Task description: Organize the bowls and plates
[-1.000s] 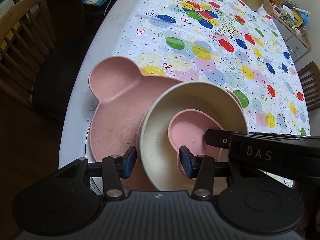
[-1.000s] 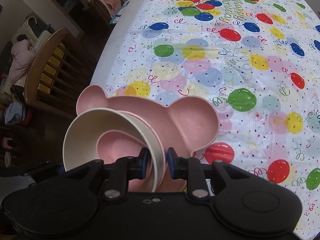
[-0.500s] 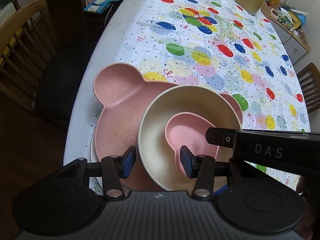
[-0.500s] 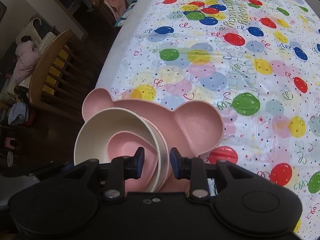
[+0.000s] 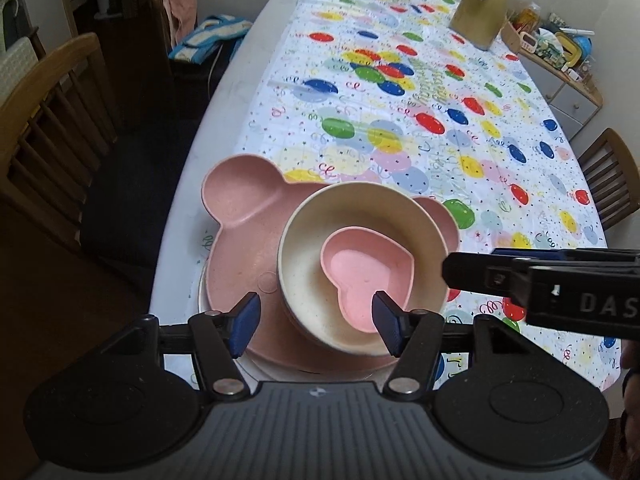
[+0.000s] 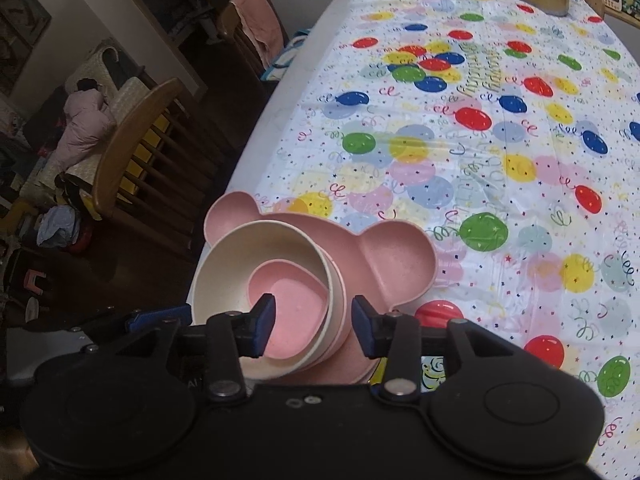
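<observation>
A pink bear-shaped plate (image 5: 244,248) (image 6: 396,256) lies at the table's near left corner on a white plate (image 5: 202,294). A cream bowl (image 5: 304,260) (image 6: 228,264) sits on the pink plate, with a pink heart-shaped bowl (image 5: 368,276) (image 6: 288,300) nested inside it. My left gripper (image 5: 316,326) is open and empty, above the stack's near edge. My right gripper (image 6: 314,322) is open and empty, its jaws on either side of the cream bowl's rim without touching. The right gripper also shows in the left wrist view (image 5: 552,288).
The table (image 5: 224,112) carries a balloon-print cloth (image 6: 480,140). A gold kettle (image 5: 480,12) stands at the far end. Wooden chairs stand at the left (image 5: 44,128) (image 6: 136,148) and right (image 5: 608,176). A shelf with clutter (image 5: 560,56) is at far right.
The right gripper has opened and let go of the cream bowl's rim, and the bowl has settled flat on the pink plate. Both grippers have drawn back and up.
</observation>
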A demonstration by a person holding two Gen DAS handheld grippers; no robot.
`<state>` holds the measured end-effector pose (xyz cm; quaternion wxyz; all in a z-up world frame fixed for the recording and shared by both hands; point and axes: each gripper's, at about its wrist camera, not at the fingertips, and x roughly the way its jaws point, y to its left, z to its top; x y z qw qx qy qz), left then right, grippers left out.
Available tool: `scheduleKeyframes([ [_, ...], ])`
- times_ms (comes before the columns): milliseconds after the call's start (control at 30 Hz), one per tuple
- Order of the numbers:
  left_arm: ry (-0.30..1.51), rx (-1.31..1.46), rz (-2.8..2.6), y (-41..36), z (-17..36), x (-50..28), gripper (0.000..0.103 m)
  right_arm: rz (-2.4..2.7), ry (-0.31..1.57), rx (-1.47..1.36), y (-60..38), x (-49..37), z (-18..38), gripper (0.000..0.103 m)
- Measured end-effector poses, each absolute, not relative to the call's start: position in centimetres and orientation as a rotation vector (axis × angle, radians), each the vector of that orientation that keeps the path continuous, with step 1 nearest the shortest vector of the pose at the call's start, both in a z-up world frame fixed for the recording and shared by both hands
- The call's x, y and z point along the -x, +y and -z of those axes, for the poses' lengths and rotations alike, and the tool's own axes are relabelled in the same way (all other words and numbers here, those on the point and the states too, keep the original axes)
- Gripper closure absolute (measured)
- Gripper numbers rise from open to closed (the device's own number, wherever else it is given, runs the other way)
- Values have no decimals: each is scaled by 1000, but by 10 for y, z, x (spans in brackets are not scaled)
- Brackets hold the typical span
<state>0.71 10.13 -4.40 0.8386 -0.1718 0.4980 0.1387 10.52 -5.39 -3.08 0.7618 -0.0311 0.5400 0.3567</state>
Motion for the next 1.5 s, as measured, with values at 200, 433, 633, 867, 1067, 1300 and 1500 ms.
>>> scheduleKeyframes([
  [200, 989, 316, -290, 87, 27, 6, 37, -791, 1103, 48, -83, -96, 19, 43],
  [433, 915, 286, -253, 66, 13, 17, 34, -832, 963, 46, -112, -81, 1, 26],
  [633, 854, 250, -216, 48, 7, 26, 28, -854, 849, 48, -129, -68, -13, 20],
  [867, 799, 258, -196, 37, 3, 37, 19, -818, 803, 31, -151, -59, -11, 14],
  [1067, 774, 282, -201, 33, 6, 43, 17, -797, 759, 34, -167, -49, -8, 2],
  [1300, 764, 297, -191, 29, 7, 48, 0, -761, 733, 19, -184, -40, -5, 1],
  [1500, 743, 282, -199, 23, 6, 54, 0, -752, 671, -1, -193, -30, -6, 0],
])
